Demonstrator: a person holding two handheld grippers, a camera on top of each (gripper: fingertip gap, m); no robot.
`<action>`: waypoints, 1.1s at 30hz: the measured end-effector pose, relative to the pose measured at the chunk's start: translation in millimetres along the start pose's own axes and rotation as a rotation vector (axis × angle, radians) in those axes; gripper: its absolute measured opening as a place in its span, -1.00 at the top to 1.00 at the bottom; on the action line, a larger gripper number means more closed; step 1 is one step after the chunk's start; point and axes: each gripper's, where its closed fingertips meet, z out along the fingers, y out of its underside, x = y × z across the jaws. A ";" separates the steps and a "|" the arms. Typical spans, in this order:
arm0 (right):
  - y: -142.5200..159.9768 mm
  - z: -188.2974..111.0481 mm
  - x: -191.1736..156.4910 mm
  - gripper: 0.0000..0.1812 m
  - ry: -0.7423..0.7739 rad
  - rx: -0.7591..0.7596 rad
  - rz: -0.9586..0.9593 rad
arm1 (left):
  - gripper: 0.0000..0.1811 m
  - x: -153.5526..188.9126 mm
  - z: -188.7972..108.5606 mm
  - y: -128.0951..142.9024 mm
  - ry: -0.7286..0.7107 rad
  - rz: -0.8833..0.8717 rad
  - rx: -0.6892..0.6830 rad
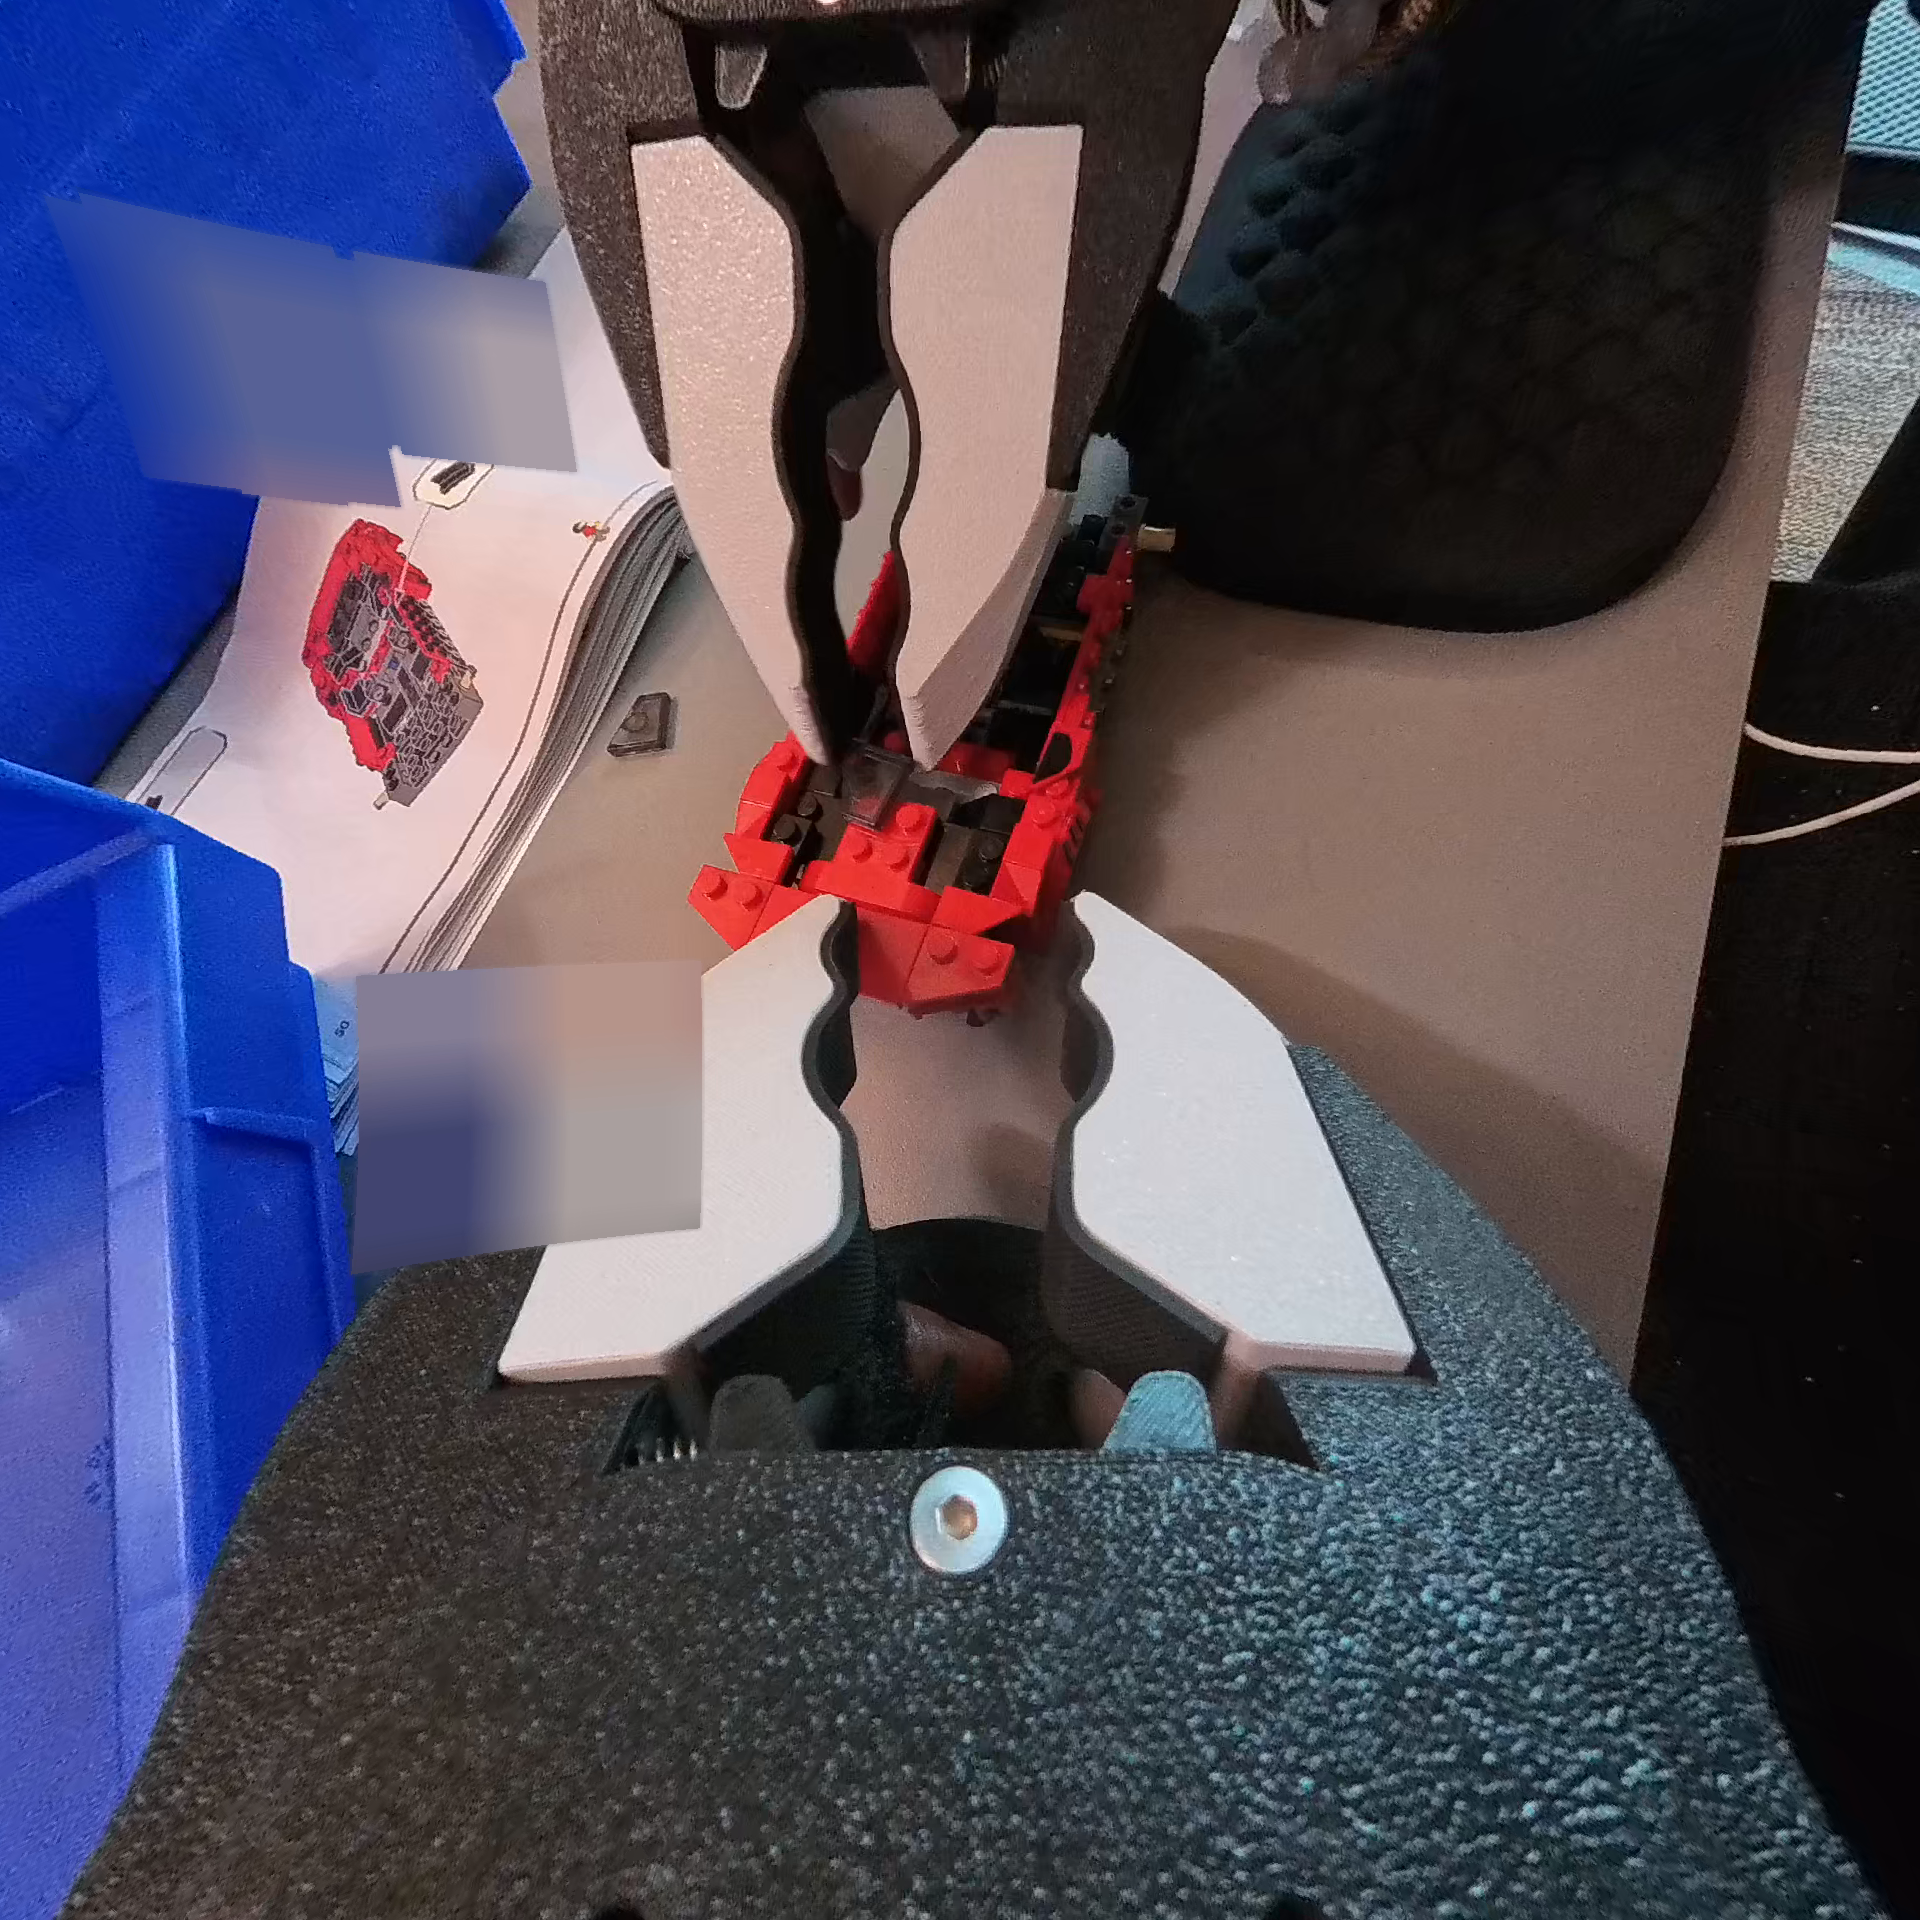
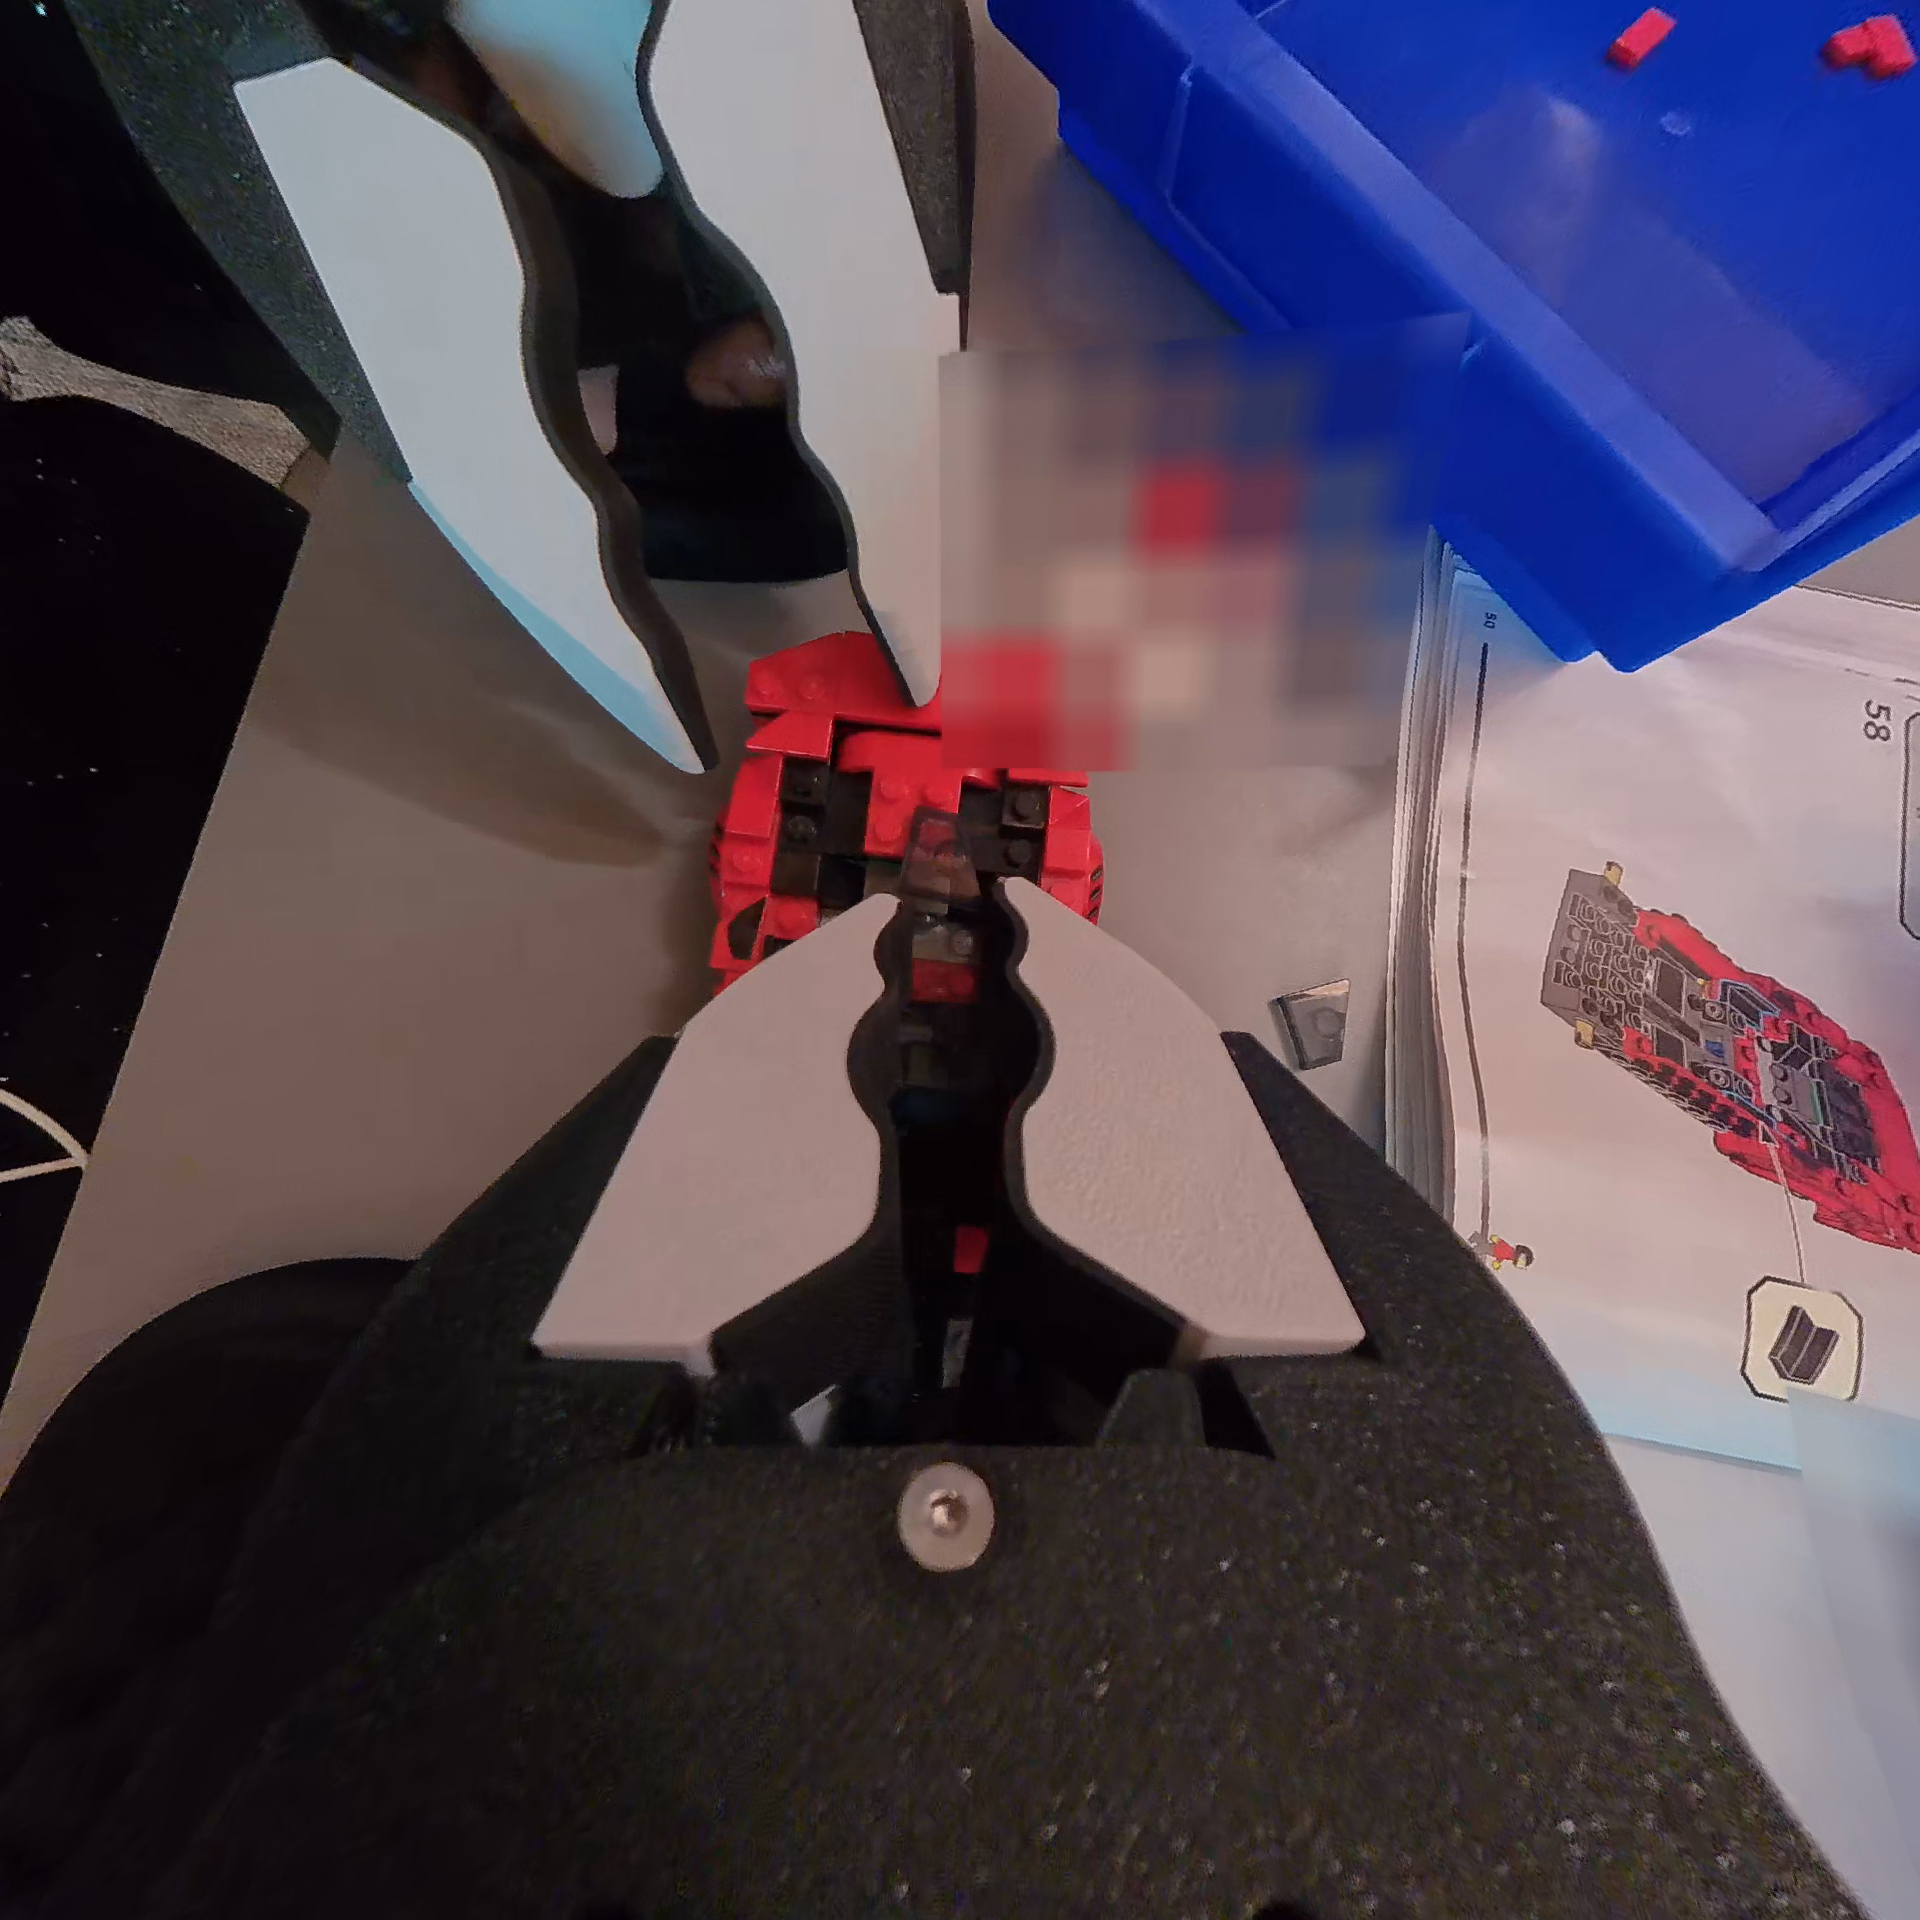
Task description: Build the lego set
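The red lego car sits on the table beside the instruction booklet, its long axis running from the left gripper toward the right gripper. The right gripper pinches a smoky clear piece at the car's cockpit, hiding the rear. The left gripper's fingers are parted, bracketing the nose; contact is unclear.

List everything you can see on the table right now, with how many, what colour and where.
Lego car: one, red and black, table centre between both grippers.
Smoky clear piece: one, on the car, at the right gripper's tips.
Loose dark piece: one, dark grey, on the table between car and booklet.
Instruction booklet: one, white, open, beside the bins.
Storage bins: two, blue, along the booklet's far side.
Red bricks: a few, inside one bin.
Left gripper: one, black and grey, jaws open around the car's end.
Right gripper: one, black and grey, jaws nearly closed on the clear piece.
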 end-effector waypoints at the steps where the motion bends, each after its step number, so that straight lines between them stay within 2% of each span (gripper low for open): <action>1: -0.6 -0.3 0.6 0.83 0.000 0.007 0.001 | 0.60 0.0 0.0 0.0 -0.001 0.002 0.000; 6: -8.1 -11.5 7.6 0.82 0.010 0.067 0.021 | 0.60 0.0 -0.1 0.1 -0.004 0.005 0.001; 15: -2.3 0.3 0.6 0.78 -0.001 0.020 0.001 | 0.60 -0.4 0.0 0.2 -0.006 0.005 0.003; 24: -0.1 1.6 0.5 0.89 -0.016 -0.024 -0.085 | 0.60 -0.5 0.0 0.0 0.001 -0.001 0.007; 29: -2.0 1.9 -5.8 0.66 -0.080 -0.044 -0.007 | 0.60 -0.5 0.0 0.0 -0.001 0.002 0.007; 33: -1.5 3.8 -3.1 0.78 -0.047 -0.060 -0.010 | 0.60 -0.5 -0.1 -0.1 0.001 -0.001 0.009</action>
